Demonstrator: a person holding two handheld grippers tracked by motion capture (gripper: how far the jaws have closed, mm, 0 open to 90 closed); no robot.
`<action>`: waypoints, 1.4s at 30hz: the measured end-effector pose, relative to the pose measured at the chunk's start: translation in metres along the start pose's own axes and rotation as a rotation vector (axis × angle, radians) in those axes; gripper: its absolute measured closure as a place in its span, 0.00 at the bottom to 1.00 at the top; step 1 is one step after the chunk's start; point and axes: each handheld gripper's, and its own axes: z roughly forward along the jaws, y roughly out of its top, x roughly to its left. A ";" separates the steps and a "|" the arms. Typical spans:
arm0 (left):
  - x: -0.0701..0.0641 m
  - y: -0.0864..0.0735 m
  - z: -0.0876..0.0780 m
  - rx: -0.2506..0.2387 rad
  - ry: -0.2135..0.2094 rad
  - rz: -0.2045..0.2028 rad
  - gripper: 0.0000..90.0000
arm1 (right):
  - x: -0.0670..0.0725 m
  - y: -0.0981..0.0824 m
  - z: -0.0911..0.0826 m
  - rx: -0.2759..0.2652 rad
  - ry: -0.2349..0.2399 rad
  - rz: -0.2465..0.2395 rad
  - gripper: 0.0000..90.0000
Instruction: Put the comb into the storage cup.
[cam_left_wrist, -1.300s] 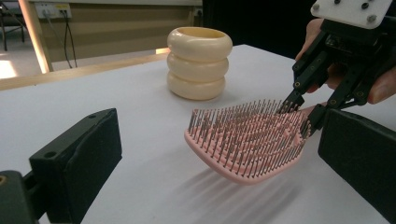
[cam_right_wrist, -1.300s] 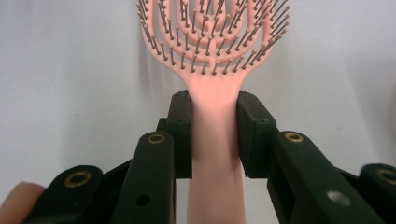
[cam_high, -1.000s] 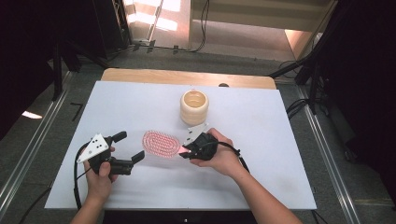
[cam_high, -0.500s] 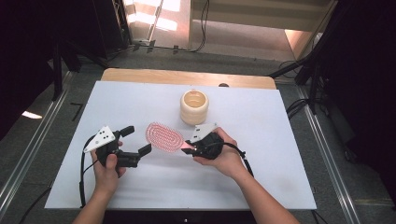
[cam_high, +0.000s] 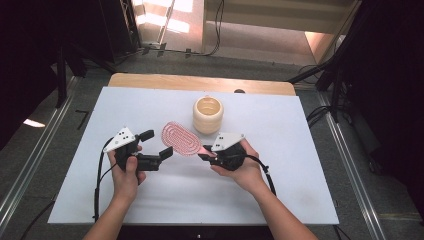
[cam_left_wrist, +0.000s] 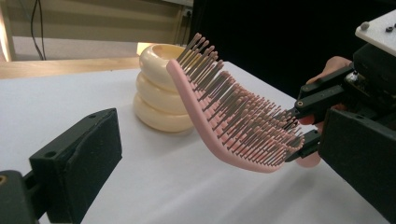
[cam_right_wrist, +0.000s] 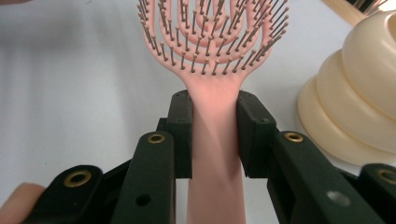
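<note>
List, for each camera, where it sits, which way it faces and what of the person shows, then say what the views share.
High view: above the person's side, looking forward and down on the white table; both forearms, left gripper and right gripper show.
Left gripper view: rides the left gripper, looks between its open jaws at the pink brush; fingers behind the right gripper.
Right gripper view: rides the right gripper, looks along the clamped handle; a fingertip at bottom left.
Shared: the brush and the cream ribbed cup.
</note>
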 end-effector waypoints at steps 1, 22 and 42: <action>-0.001 0.001 0.002 0.002 0.003 -0.004 0.00 | 0.000 -0.001 -0.001 -0.013 -0.012 0.002 0.75; -0.024 0.019 0.038 0.042 0.039 -0.061 0.27 | 0.005 -0.012 -0.010 -0.116 -0.082 0.027 0.75; -0.020 0.025 0.044 0.032 -0.056 -0.198 0.45 | 0.011 -0.012 -0.009 -0.149 -0.104 0.014 0.75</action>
